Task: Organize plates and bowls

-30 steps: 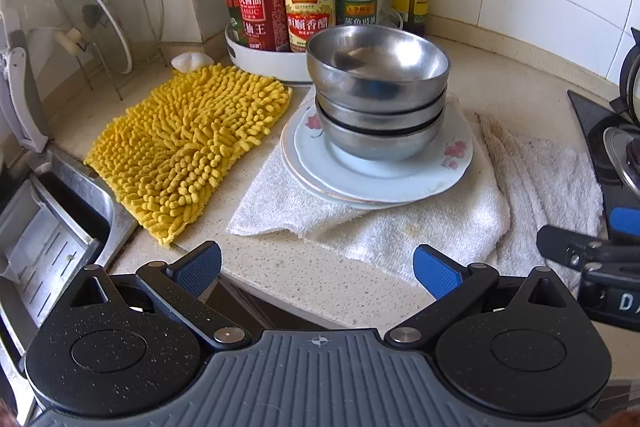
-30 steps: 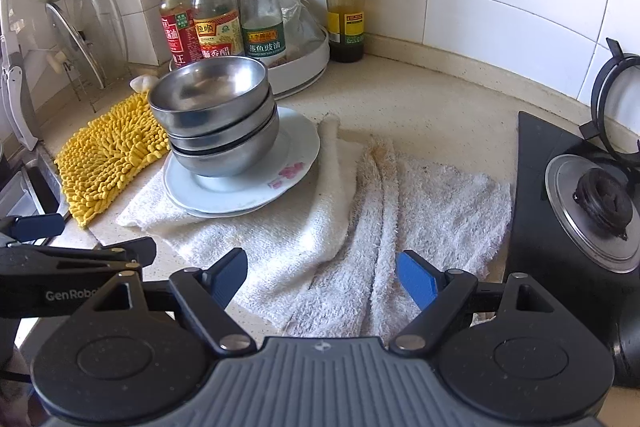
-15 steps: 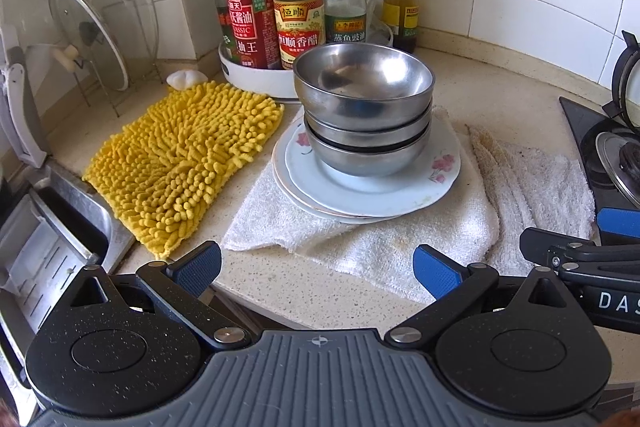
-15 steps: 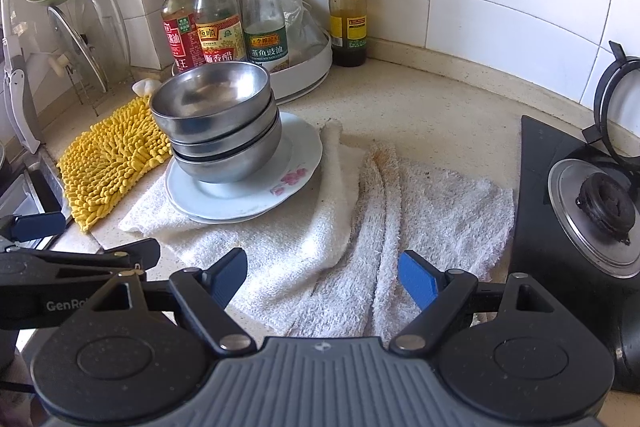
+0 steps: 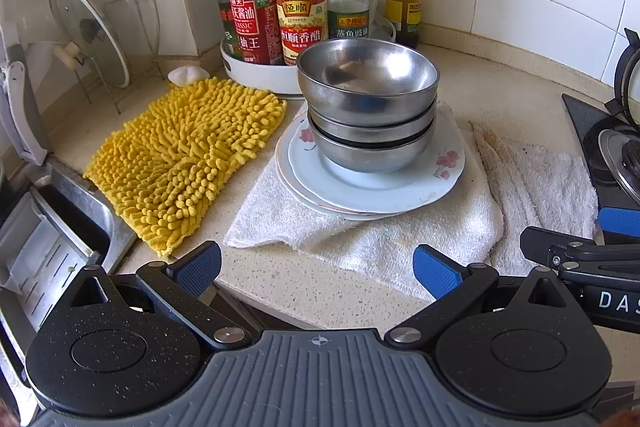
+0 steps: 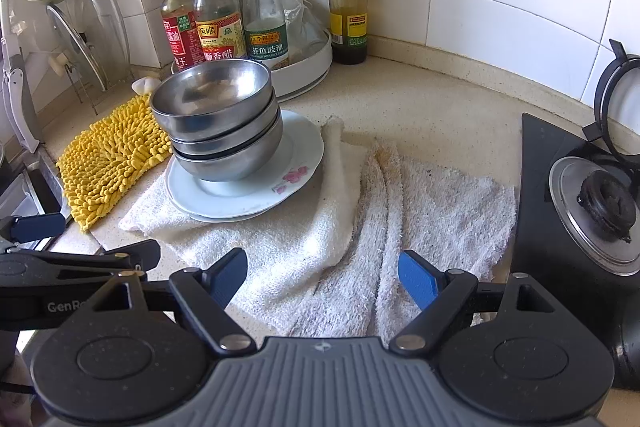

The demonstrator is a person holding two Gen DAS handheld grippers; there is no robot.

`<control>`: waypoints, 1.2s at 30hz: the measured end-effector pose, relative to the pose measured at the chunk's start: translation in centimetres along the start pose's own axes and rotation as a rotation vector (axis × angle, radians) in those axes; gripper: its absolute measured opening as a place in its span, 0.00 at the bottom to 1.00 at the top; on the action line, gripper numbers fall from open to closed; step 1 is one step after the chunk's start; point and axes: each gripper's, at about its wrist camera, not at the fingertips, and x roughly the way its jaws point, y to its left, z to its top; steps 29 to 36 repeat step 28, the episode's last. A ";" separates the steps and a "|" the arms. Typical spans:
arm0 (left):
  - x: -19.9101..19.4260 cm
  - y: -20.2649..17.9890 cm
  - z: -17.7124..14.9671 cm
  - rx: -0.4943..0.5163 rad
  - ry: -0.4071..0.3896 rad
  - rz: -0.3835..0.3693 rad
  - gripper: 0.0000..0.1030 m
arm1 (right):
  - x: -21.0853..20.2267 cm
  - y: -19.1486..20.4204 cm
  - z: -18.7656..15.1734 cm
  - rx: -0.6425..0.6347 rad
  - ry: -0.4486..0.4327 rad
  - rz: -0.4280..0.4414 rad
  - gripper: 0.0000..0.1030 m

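Note:
Three steel bowls (image 5: 368,107) are nested in a stack on a small pile of white flowered plates (image 5: 444,183), which rests on a white towel (image 5: 360,239). The stack also shows in the right wrist view, bowls (image 6: 216,119) on plates (image 6: 296,163). My left gripper (image 5: 316,267) is open and empty, hanging near the counter's front edge, short of the stack. My right gripper (image 6: 322,279) is open and empty above the towel (image 6: 400,207), to the right of the stack.
A yellow chenille mat (image 5: 180,155) lies left of the plates. Sauce bottles on a white turntable (image 5: 260,75) stand behind. A glass lid in a rack (image 5: 100,27) and a sink (image 5: 60,227) are at the left. A gas stove (image 6: 592,195) is at the right.
Both grippers have drawn back and risen slightly, so the stack sits a little farther off. Nothing on the counter has moved.

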 end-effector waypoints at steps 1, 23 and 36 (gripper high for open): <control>0.0 0.0 0.0 0.000 0.000 0.000 1.00 | 0.0 0.0 0.0 0.000 0.000 0.000 0.86; -0.6 0.1 -0.3 0.000 -0.028 0.013 1.00 | -0.3 0.3 -0.1 0.001 -0.008 0.001 0.86; -0.7 -0.1 -0.2 0.005 -0.036 0.021 1.00 | -0.3 0.2 -0.1 0.001 -0.006 0.001 0.86</control>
